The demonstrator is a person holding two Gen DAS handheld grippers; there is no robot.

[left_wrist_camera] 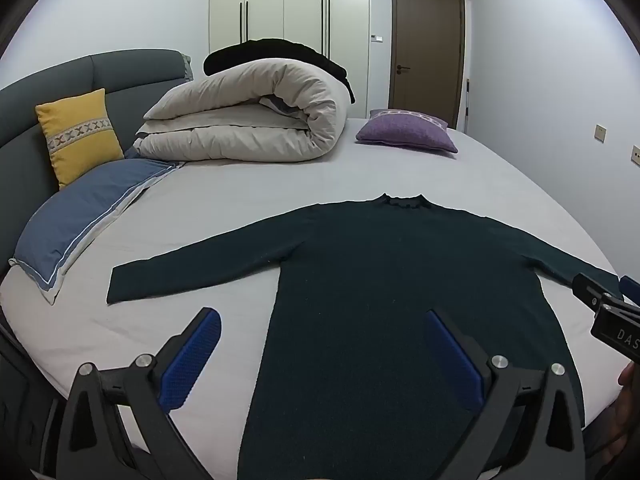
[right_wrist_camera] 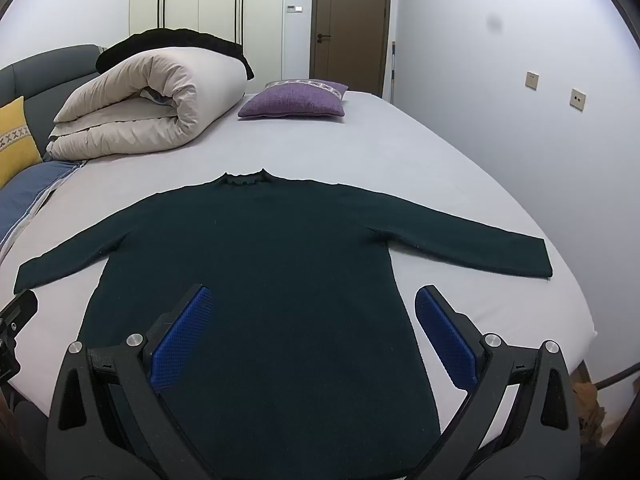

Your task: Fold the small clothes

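Note:
A dark green long-sleeved sweater [left_wrist_camera: 380,264] [right_wrist_camera: 256,248] lies flat on the bed, face up, collar away from me, both sleeves spread out to the sides. My left gripper [left_wrist_camera: 322,320] hovers above its lower left part, wide open, with nothing between the blue pads [left_wrist_camera: 192,360]. My right gripper [right_wrist_camera: 312,298] hovers over the lower right part, also wide open and empty. The right gripper's black body [left_wrist_camera: 608,312] shows at the right edge of the left wrist view. The sweater's hem is hidden below both views.
The pale grey bed sheet [right_wrist_camera: 360,152] carries a rolled beige duvet [left_wrist_camera: 248,120] with a black garment on top, a purple cushion [right_wrist_camera: 296,100], a yellow cushion [left_wrist_camera: 80,136] and a blue pillow [left_wrist_camera: 84,216]. The bed edge runs close on the right [right_wrist_camera: 576,300], by the wall.

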